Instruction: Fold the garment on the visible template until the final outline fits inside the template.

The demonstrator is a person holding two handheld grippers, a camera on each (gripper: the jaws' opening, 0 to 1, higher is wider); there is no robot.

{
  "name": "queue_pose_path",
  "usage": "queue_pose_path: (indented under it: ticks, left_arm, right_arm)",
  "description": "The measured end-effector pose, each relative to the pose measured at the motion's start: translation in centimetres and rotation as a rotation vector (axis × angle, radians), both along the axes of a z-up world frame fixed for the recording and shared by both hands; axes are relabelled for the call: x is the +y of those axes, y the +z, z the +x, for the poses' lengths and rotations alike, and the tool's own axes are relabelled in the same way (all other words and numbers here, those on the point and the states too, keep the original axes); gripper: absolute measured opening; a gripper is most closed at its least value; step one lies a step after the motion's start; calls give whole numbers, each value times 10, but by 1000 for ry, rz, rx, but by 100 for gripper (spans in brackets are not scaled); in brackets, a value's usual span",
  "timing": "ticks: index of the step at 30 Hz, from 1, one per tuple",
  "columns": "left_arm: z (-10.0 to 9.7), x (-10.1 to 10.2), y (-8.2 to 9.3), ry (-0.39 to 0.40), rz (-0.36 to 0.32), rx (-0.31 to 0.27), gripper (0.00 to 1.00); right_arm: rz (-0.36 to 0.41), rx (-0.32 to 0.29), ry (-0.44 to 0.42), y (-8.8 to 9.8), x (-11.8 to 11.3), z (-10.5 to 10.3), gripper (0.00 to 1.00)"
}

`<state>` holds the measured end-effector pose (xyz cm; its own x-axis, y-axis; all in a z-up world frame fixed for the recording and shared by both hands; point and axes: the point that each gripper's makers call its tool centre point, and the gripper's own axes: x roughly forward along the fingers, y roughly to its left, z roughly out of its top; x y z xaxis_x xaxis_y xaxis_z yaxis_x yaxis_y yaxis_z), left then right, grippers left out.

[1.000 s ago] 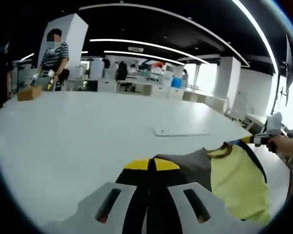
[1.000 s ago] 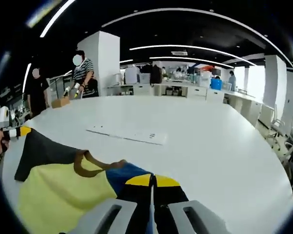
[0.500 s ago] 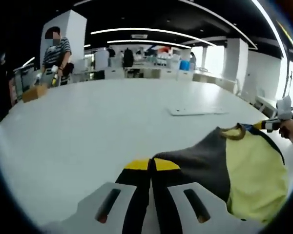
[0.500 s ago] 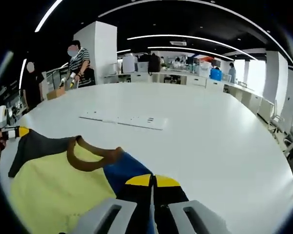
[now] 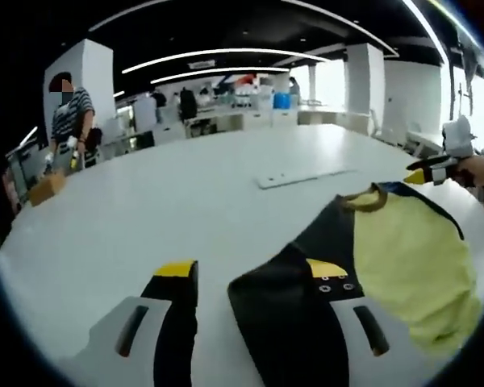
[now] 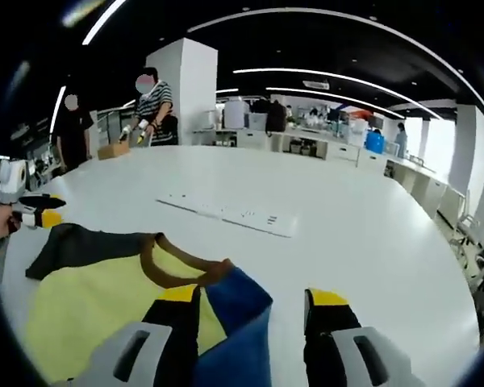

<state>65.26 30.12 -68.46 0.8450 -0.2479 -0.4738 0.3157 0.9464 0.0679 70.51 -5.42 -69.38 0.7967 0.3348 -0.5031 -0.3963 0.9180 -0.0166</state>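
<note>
left gripper [image 5: 250, 278]: jaws spread wide, nothing clamped between them. the garment [image 5: 403, 258] lies flat on the white table [image 5: 145, 218], ahead and to the right of this gripper. its dark sleeve [image 5: 286, 302] reaches into the gap between the jaws and partly covers the right-hand jaw; whether the fabric touches that jaw cannot be told. the yellow body panel sits further right, and the brown collar [image 5: 369, 198] lies at the far edge of the garment.

right gripper [image 6: 254, 302]: jaws also spread wide, holding nothing. the blue sleeve [image 6: 234, 322] lies between the jaws, against the left-hand jaw. the yellow panel extends to the left of this gripper, with the collar just ahead of the left-hand jaw and the dark sleeve at the far left.

each gripper appears at the edge of the other's view, held in a hand and beside the opposite sleeve.

a flat white strip [image 6: 228, 214] lies on the table beyond the garment, well apart from it and ahead of both grippers.

background: a person in a striped shirt [image 6: 152, 113] stands at the far side of the table, a small brown box [image 6: 111, 150] near them. another person in dark clothing [image 6: 74, 133] stands to their left.
</note>
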Motion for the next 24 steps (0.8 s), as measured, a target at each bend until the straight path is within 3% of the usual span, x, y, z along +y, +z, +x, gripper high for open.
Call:
queue_pose_path:
  ticks: [3, 11, 18, 24]
  left_arm:
    - [-13, -9, 5, -31, -57, 18, 61]
    - [-49, -29, 25, -130, -82, 8, 78]
    - [-81, -52, 35, -243, -40, 0, 84]
    - [-117, -75, 37, -322, -72, 7, 86]
  right_arm:
    - [52, 14, 31, 7, 7, -11, 59]
    - [106, 53, 104, 15, 17, -45, 72]
    - [106, 67, 191, 21, 29, -91, 72]
    - [120, 71, 226, 26, 32, -123, 68]
